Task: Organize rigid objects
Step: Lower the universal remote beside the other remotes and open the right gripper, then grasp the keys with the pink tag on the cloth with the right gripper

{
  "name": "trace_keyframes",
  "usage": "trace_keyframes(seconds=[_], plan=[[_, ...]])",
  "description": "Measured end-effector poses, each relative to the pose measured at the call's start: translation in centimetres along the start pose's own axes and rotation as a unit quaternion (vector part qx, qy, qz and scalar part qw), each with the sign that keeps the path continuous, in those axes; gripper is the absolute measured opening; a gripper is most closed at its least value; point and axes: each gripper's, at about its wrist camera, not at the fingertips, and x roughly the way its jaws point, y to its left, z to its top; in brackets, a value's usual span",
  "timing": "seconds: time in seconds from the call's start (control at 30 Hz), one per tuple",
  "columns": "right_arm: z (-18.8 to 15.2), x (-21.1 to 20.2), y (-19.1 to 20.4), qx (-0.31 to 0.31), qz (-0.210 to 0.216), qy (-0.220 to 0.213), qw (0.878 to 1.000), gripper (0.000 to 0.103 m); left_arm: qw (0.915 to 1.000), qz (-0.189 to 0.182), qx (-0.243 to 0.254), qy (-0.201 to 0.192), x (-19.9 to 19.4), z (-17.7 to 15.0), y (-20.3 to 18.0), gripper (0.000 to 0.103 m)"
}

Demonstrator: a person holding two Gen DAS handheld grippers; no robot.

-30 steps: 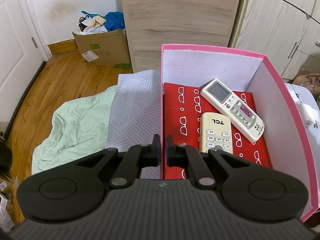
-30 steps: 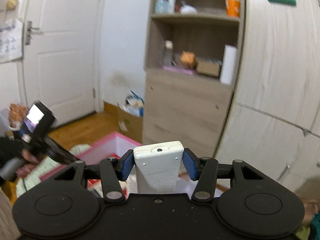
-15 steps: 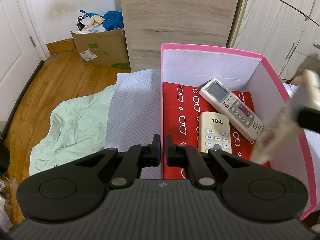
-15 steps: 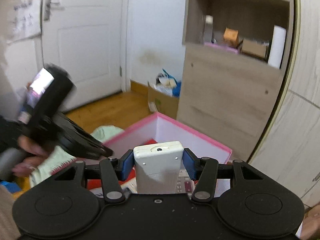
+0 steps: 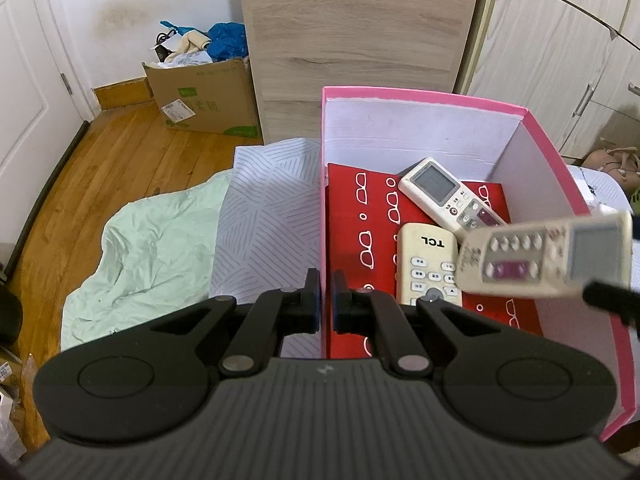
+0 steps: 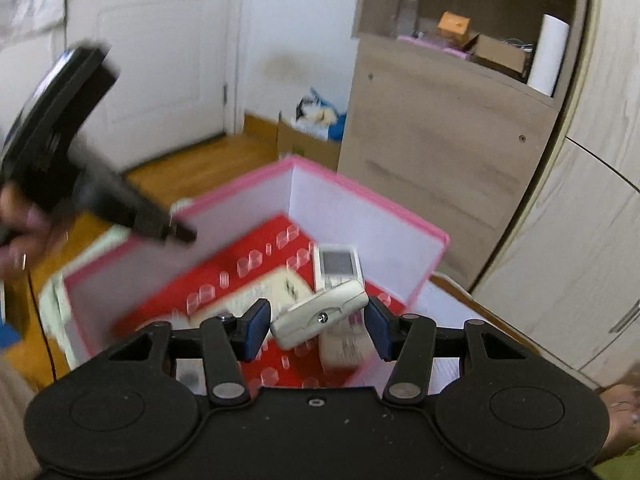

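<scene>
A pink box [image 5: 424,98] with a red, glasses-patterned floor holds a white remote with a screen [image 5: 448,192] and a cream TCL remote [image 5: 426,264]. My left gripper [image 5: 327,304] is shut on the box's left wall. My right gripper [image 6: 316,326] is open above the box [image 6: 372,208]. A third white remote [image 6: 320,314] tilts loose between its fingers, touching neither pad. That remote also shows blurred in the left wrist view [image 5: 548,258], over the box's right side.
The box rests on a striped cloth [image 5: 272,216] beside a mint sheet [image 5: 152,248] over a wooden floor. A cardboard box [image 5: 200,96] of clutter stands by a wooden cabinet [image 5: 360,32]. Wardrobe doors [image 5: 568,40] are at the right.
My right gripper swung down over the pink box and opened. The white remote it held has come free and tilted. My left gripper has stayed shut on the box wall.
</scene>
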Motion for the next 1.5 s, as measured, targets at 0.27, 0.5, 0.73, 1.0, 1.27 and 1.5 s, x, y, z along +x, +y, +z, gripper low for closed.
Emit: trace_keyframes(seconds=[0.27,0.5,0.73,1.0,1.27,1.5], plan=[[-1.3,-0.3,0.9,-0.035,0.011,0.017,0.999,0.054,1.0000,0.004,0.000,-0.001,0.1,0.0,0.0,0.005],[-1.8,1.8,1.4,-0.025,0.039,0.066,0.997,0.023,1.0000,0.003,-0.001,0.000,0.0,-0.1,-0.2,0.005],[-0.9,3.5,-0.7,0.100,0.110,0.089,0.985,0.025,1.0000,0.002,-0.002,0.000,-0.1,-0.1,-0.1,0.005],[-0.3,3.8,-1.2,0.159,0.123,0.109,0.973,0.035,1.0000,0.001,-0.003,0.001,-0.2,-0.1,0.1,0.005],[0.4,-0.1,-1.4,0.092,0.057,0.034,0.994,0.050,1.0000,0.001,-0.005,0.002,-0.1,0.0,0.0,0.005],[-0.2,-2.0,-2.6,0.060,0.048,-0.008,0.997,0.048,1.0000,0.004,-0.003,0.001,0.0,-0.1,-0.2,0.005]])
